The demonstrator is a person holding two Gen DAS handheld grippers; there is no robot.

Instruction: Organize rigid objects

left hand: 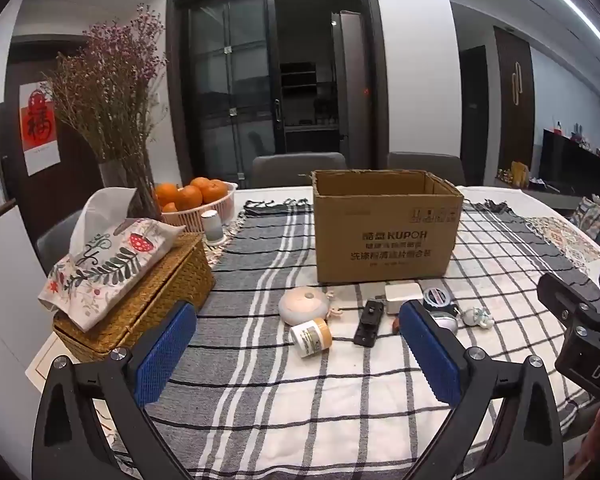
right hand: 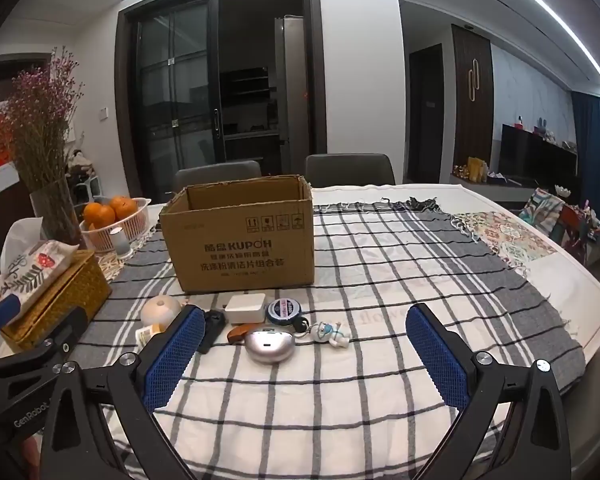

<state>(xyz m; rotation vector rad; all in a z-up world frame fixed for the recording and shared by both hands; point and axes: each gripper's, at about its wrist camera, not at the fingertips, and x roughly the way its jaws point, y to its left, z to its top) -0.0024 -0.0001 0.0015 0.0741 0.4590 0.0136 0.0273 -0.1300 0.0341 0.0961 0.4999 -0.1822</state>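
Dining room, checked cloth (right hand: pixel 380 280) covering desk. We are hovering left gripper (left hand: pixel 298 354) and right gripper (right hand: pixel 306 354), both spread wide, empty. Small items clustering before open cardboard box (right hand: pixel 240 236); we are judging nothing packed yet. Next: closing on silver case (right hand: pixel 270 345), lifting into box.

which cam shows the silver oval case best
The right wrist view: the silver oval case lies whole and unobstructed on the checked cloth, between the open fingers. In the left wrist view only a sliver of it shows, the rest hidden behind that gripper's right finger.
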